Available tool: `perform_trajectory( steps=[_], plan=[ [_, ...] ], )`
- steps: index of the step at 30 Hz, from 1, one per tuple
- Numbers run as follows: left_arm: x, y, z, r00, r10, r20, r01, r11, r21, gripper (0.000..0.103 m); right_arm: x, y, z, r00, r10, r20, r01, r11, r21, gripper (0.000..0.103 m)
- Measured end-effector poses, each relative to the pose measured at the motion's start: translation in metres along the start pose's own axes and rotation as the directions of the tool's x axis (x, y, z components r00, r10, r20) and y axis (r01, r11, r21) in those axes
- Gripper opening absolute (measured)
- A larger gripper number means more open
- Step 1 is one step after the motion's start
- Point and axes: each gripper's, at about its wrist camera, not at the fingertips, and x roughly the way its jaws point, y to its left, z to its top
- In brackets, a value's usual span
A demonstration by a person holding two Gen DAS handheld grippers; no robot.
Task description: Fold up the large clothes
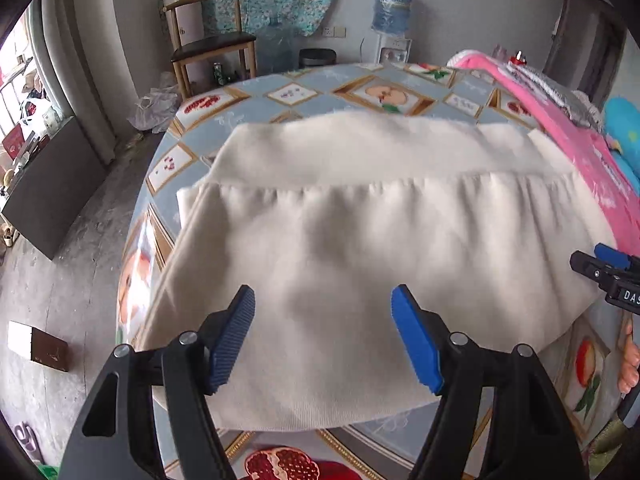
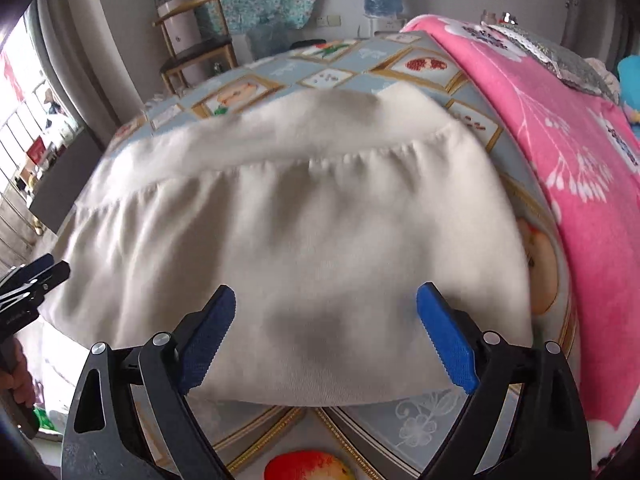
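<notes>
A large cream garment [image 1: 360, 216] [image 2: 296, 216] lies folded flat on the table, with a gathered seam running across its far part. My left gripper [image 1: 323, 296] hovers above the garment's near left part, jaws open and nothing between them. Over the near right part, my right gripper [image 2: 326, 292] stands wide open and empty too. Each gripper shows at the edge of the other's view: the right gripper [image 1: 608, 276] and the left gripper [image 2: 36, 276]. The garment's near hem lies just inside the table's front edge.
The table wears a blue tablecloth [image 1: 320, 96] [image 2: 424, 416] printed with framed fruit. A pink blanket [image 2: 560, 140] [image 1: 576, 136] and other clothes lie along the right side. Beyond the table stand a wooden chair [image 1: 208, 40], a water dispenser [image 1: 392, 16] and a bin [image 1: 317, 57].
</notes>
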Motion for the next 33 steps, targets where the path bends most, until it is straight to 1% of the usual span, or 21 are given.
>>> perform_trajectory(
  steps=[1,2,3,4,6,8,10,11,12,13,15,18,19,20,21,23,26,28,30,33],
  plan=[
    [0.009,0.000,-0.006,1.000,0.012,-0.023,-0.012,1.000,-0.004,0.069,0.002,0.007,-0.001,0.999,-0.042,0.010,0.042,0.998,-0.040,0.090],
    [0.010,0.000,-0.009,1.000,0.014,0.007,-0.014,1.000,-0.009,0.070,0.002,0.012,0.000,0.997,-0.070,0.011,0.071,0.996,-0.060,0.091],
    [0.009,-0.001,-0.009,1.000,0.021,0.022,-0.021,1.000,-0.006,0.070,0.000,0.014,0.002,0.997,-0.081,0.006,0.082,0.995,-0.061,0.091],
    [0.008,-0.001,-0.009,0.999,0.026,0.019,-0.026,1.000,-0.005,0.070,-0.004,0.014,0.003,0.997,-0.073,-0.004,0.073,0.996,-0.050,0.091],
    [0.000,-0.002,-0.010,0.999,0.030,0.029,-0.030,0.999,-0.015,0.070,-0.020,0.013,-0.001,1.000,-0.011,0.001,0.011,1.000,-0.014,0.091],
    [-0.018,-0.003,-0.013,0.998,0.006,0.064,-0.005,1.000,-0.012,0.070,-0.044,0.015,-0.010,0.999,0.022,0.043,-0.022,1.000,-0.004,0.091],
    [-0.038,-0.006,-0.019,0.995,-0.019,0.097,0.019,1.000,-0.004,0.070,-0.067,0.020,-0.023,0.996,0.045,0.083,-0.046,0.999,0.005,0.093],
    [-0.048,-0.008,-0.024,0.993,-0.037,0.108,0.037,0.999,-0.005,0.071,-0.077,0.022,-0.029,0.993,0.059,0.099,-0.061,0.998,0.015,0.095],
    [-0.059,-0.009,-0.029,0.991,-0.057,0.118,0.059,0.998,-0.011,0.074,-0.087,0.024,-0.036,0.991,0.074,0.115,-0.077,0.997,0.021,0.096],
    [-0.068,-0.010,-0.033,0.989,-0.077,0.127,0.080,0.997,-0.018,0.076,-0.096,0.028,-0.042,0.988,0.084,0.127,-0.088,0.996,0.022,0.096],
    [-0.089,-0.011,-0.044,0.981,-0.114,0.154,0.120,0.992,-0.029,0.081,-0.111,0.034,-0.053,0.986,0.083,0.147,-0.086,0.996,0.015,0.096],
    [-0.121,-0.013,-0.058,0.969,-0.150,0.198,0.160,0.986,-0.038,0.088,-0.136,0.043,-0.065,0.980,0.051,0.194,-0.049,0.999,-0.011,0.096],
    [-0.131,-0.014,-0.062,0.962,-0.165,0.219,0.178,0.983,-0.038,0.090,-0.144,0.045,-0.068,0.976,0.048,0.213,-0.045,0.999,-0.017,0.096],
    [-0.142,-0.015,-0.066,0.953,-0.180,0.243,0.193,0.981,-0.034,0.096,-0.151,0.044,-0.070,0.972,0.046,0.230,-0.043,0.999,-0.016,0.096],
    [-0.152,-0.015,-0.070,0.943,-0.195,0.270,0.209,0.978,-0.025,0.098,-0.158,0.045,-0.073,0.968,0.042,0.246,-0.041,0.999,-0.009,0.096],
    [-0.168,-0.019,-0.074,0.929,-0.213,0.303,0.226,0.974,-0.006,0.098,-0.170,0.044,-0.077,0.963,0.040,0.266,-0.044,0.999,0.010,0.096],
    [-0.184,-0.024,-0.079,0.920,-0.217,0.328,0.226,0.974,0.008,0.098,-0.186,0.043,-0.082,0.953,0.033,0.302,-0.046,0.998,0.034,0.096],
    [-0.192,-0.025,-0.082,0.912,-0.223,0.344,0.240,0.971,-0.008,0.098,-0.197,0.043,-0.084,0.946,0.021,0.324,-0.036,0.998,0.042,0.096],
    [-0.197,-0.025,-0.084,0.916,-0.198,0.350,0.225,0.973,-0.040,0.098,-0.205,0.044,-0.085,0.938,0.003,0.346,-0.018,0.999,0.042,0.096],
    [-0.199,-0.029,-0.086,0.934,-0.111,0.340,0.141,0.988,-0.064,0.098,-0.214,0.047,-0.087,0.931,-0.021,0.363,0.011,1.000,0.029,0.096]
  ],
)
